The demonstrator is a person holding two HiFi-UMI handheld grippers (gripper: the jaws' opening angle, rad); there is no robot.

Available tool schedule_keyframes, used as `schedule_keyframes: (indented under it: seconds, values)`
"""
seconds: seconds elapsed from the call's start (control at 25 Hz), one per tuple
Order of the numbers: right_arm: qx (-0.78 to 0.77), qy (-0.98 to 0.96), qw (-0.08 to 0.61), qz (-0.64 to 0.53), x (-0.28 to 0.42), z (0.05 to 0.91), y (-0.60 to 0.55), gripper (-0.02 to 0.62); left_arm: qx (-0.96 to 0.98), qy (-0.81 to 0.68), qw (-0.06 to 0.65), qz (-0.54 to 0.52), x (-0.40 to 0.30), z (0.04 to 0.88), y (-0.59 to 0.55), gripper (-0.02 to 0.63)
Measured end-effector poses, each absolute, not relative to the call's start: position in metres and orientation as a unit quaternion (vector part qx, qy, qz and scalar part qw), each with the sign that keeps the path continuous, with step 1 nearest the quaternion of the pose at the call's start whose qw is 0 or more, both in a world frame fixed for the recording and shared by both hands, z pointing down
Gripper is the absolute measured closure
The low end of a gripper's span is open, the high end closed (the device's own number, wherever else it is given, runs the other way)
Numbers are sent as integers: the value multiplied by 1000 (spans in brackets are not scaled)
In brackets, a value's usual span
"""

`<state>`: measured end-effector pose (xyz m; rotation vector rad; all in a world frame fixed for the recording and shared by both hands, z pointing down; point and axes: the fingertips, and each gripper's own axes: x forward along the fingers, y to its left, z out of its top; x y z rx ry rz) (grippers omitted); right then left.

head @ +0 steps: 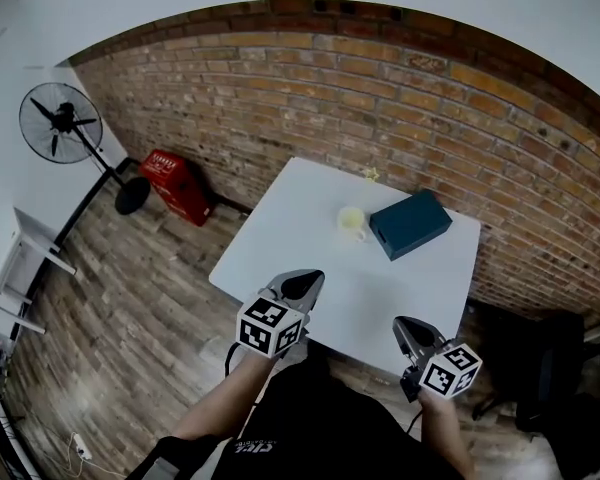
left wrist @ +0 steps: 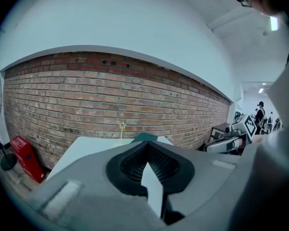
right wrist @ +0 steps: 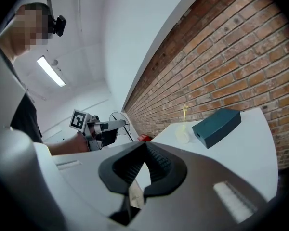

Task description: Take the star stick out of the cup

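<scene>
A pale cup (head: 351, 221) stands near the far side of the white table (head: 280, 238), with a thin yellow star stick (head: 371, 175) upright in it. The right gripper view shows the cup (right wrist: 182, 136) and the stick (right wrist: 184, 115) ahead; in the left gripper view only the stick (left wrist: 122, 129) rises above the gripper body. My left gripper (head: 308, 280) hovers over the near table edge, jaws together and empty. My right gripper (head: 408, 325) is just off the near edge, jaws also together with nothing in them. Both are well short of the cup.
A dark teal box (head: 410, 223) lies right beside the cup. A brick wall (head: 380, 98) runs behind the table. A standing fan (head: 60, 123) and a red case (head: 175, 186) are on the wooden floor at the left; a black chair (head: 545, 368) is at the right.
</scene>
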<state>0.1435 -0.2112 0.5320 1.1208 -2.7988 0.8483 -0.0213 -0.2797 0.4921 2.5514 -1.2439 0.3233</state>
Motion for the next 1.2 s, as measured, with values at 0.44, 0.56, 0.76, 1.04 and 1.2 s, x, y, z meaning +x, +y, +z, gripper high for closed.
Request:
schedule_keyframes:
  seconds: [0.44, 0.56, 0.76, 1.04, 1.2]
  values:
    - [374, -885, 30, 275, 127, 542, -314, 594, 905, -388, 137, 110, -4, 497, -402, 600]
    - [376, -883, 28, 279, 115, 542, -336, 595, 908, -374, 146, 116, -1, 510, -430, 598]
    - [386, -875, 50, 287, 107, 553, -370, 594, 918, -345, 149, 126, 8, 528, -477, 598]
    - [386, -866, 68, 311, 82, 576, -412, 594, 929, -303, 161, 138, 23, 566, -530, 550]
    - [391, -860, 79, 319, 73, 584, -425, 594, 933, -281, 172, 146, 30, 588, -550, 526]
